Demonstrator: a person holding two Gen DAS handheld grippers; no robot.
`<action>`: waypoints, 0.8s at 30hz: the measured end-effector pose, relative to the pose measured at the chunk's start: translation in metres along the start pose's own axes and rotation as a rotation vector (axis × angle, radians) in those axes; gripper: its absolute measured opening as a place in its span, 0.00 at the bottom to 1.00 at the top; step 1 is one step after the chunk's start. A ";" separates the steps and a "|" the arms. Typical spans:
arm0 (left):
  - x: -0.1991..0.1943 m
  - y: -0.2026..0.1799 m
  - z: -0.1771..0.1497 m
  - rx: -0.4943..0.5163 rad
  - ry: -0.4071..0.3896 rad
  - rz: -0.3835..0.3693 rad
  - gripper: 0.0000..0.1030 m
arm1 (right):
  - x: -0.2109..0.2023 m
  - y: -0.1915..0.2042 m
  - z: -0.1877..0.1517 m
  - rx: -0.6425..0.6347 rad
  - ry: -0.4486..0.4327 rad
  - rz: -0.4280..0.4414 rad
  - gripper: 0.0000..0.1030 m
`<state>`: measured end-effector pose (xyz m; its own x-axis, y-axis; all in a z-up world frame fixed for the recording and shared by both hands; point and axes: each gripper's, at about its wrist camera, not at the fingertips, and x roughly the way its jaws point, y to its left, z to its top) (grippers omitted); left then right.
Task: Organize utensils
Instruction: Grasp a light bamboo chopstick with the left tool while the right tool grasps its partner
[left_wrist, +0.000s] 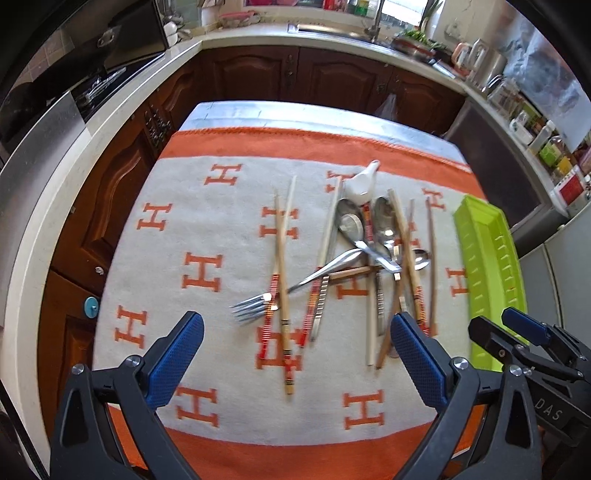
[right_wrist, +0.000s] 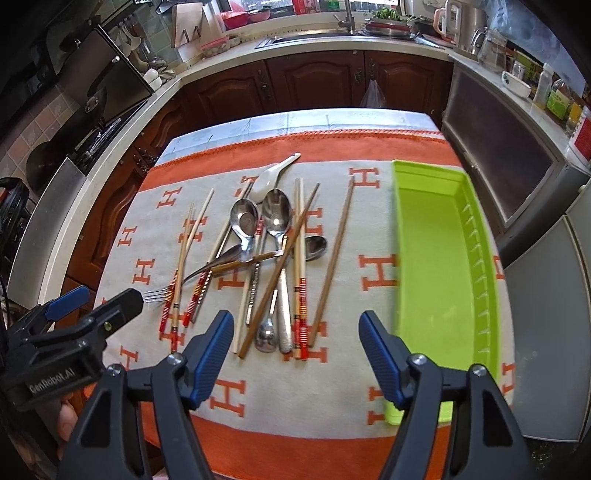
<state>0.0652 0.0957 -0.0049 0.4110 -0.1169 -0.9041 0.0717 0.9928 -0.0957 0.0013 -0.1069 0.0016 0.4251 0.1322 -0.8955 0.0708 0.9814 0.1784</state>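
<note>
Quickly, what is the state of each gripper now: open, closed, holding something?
Left gripper: open, holding nothing.
Right gripper: open, holding nothing.

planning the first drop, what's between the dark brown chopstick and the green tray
Only bare blanket, with an orange H, separates the dark chopstick from the green tray; the right wrist view shows it best.

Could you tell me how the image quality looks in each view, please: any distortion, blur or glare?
Left wrist view: strong fisheye bending of the counter, dark corners, slight blur on the green tray at the right edge, utensils sharp. Right wrist view: same barrel distortion, bright glints on the spoons, bright window light over the sink; the tray is evenly lit with soft edges.
</note>
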 end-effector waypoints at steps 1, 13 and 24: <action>0.005 0.007 0.003 0.007 0.022 0.012 0.96 | 0.004 0.005 0.001 0.000 0.006 0.006 0.63; 0.050 0.068 0.014 0.037 0.114 0.006 0.79 | 0.072 0.087 0.003 -0.078 0.083 0.127 0.42; 0.076 0.114 0.019 -0.001 0.152 0.004 0.75 | 0.140 0.126 0.024 -0.118 0.158 0.198 0.15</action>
<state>0.1220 0.1995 -0.0764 0.2688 -0.1079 -0.9571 0.0694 0.9933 -0.0925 0.0919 0.0320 -0.0916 0.2739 0.3338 -0.9020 -0.1090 0.9426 0.3157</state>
